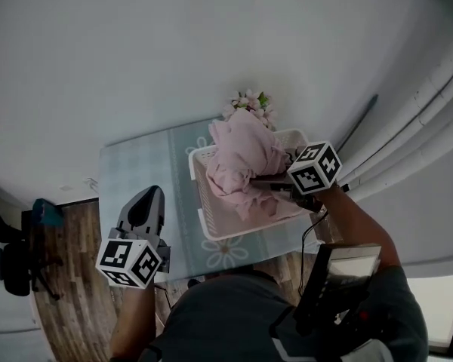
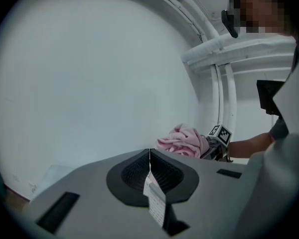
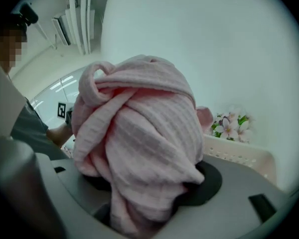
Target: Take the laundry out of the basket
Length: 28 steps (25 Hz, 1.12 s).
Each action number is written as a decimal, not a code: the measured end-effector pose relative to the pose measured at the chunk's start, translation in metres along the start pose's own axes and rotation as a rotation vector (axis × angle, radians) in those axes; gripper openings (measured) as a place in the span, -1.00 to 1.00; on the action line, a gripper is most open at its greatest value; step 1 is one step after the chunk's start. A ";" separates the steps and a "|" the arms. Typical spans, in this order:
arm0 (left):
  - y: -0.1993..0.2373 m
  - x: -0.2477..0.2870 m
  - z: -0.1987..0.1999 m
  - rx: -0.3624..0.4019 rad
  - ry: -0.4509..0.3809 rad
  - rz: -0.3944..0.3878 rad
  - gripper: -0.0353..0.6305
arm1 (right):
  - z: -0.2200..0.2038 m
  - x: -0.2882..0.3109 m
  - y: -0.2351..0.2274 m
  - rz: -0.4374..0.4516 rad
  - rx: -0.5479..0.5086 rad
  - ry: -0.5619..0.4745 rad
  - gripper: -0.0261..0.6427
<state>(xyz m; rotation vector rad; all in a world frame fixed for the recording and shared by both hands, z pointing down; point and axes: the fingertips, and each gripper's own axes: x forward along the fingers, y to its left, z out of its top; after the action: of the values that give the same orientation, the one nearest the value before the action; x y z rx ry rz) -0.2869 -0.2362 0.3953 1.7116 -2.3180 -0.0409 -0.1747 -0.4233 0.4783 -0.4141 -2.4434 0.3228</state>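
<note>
A bundle of pink cloth (image 1: 245,161) rises out of the white laundry basket (image 1: 198,159) on the table (image 1: 140,172). My right gripper (image 1: 254,181) reaches into the basket from the right, its jaws shut on the cloth. In the right gripper view the pink cloth (image 3: 139,138) is bunched between the jaws and hides the fingertips. My left gripper (image 1: 146,200) hovers over the table's left part, apart from the basket. Its jaws are pressed together on nothing (image 2: 149,156). From there the pink cloth (image 2: 182,141) shows in the distance.
Pink artificial flowers (image 1: 251,101) stand behind the basket against the wall. The basket's perforated rim (image 3: 239,156) and the flowers (image 3: 231,126) show at the right in the right gripper view. White pipes (image 1: 430,104) run along the wall at the right. Wooden floor (image 1: 68,277) lies left of the table.
</note>
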 end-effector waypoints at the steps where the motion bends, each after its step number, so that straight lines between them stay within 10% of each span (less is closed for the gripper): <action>1: 0.000 -0.002 0.005 -0.003 -0.011 -0.006 -0.86 | 0.010 -0.009 0.003 -0.013 0.022 -0.046 0.08; 15: -0.002 -0.022 0.053 -0.010 -0.141 -0.096 -0.86 | 0.124 -0.097 0.071 -0.285 0.151 -0.608 0.08; 28: -0.008 -0.027 0.069 0.000 -0.201 -0.088 -0.87 | 0.137 -0.120 0.096 -0.405 0.133 -0.730 0.09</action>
<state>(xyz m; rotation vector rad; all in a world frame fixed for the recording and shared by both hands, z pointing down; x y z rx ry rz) -0.2875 -0.2218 0.3226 1.8871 -2.3785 -0.2397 -0.1492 -0.3964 0.2755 0.3242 -3.0944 0.5215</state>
